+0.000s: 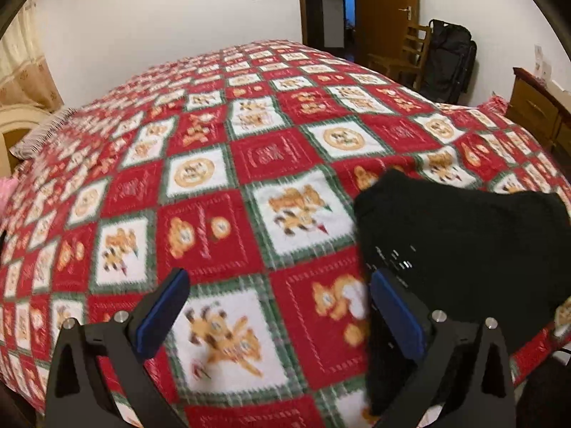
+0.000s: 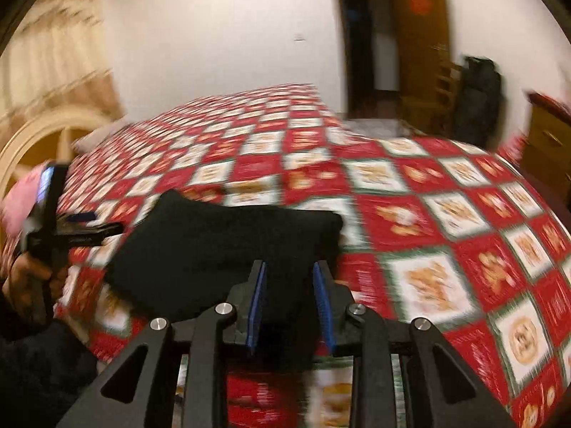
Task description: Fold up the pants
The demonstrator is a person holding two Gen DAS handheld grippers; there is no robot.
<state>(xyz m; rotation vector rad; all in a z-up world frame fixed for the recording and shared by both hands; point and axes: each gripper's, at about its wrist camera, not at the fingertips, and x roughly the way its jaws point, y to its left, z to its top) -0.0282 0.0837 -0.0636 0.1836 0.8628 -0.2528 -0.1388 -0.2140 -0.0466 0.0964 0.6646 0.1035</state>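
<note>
Left fingers: the left gripper [image 1: 278, 306] has its blue-padded fingers [image 1: 162, 312] spread wide apart, nothing between them but the blanket below; the right-hand finger lies just at the near left edge of the pants.
Right fingers: the right gripper [image 2: 289, 303] has its fingers [image 2: 257, 306] a narrow gap apart; black cloth shows behind the gap, but the pads do not appear to press on it. The picture is blurred.
Pants: the black pants [image 1: 460, 246] lie folded into a compact bundle on the bed, near its front edge, between the two grippers; in the right wrist view the pants [image 2: 221, 249] sit directly ahead of the fingers.
Person: a hand [image 2: 26, 278] in a dark sleeve holds the left gripper at the left rim of the right wrist view.
Bed: covered by a red, white and green checked blanket [image 1: 249, 164] with orange cartoon figures; a striped pillow [image 1: 43, 132] lies at its far left.
Room: a wooden door [image 1: 389, 3], a wooden chair [image 1: 407, 53] and a black suitcase [image 1: 449, 60] stand beyond the bed; a wooden dresser [image 1: 535, 107] stands at the right.
</note>
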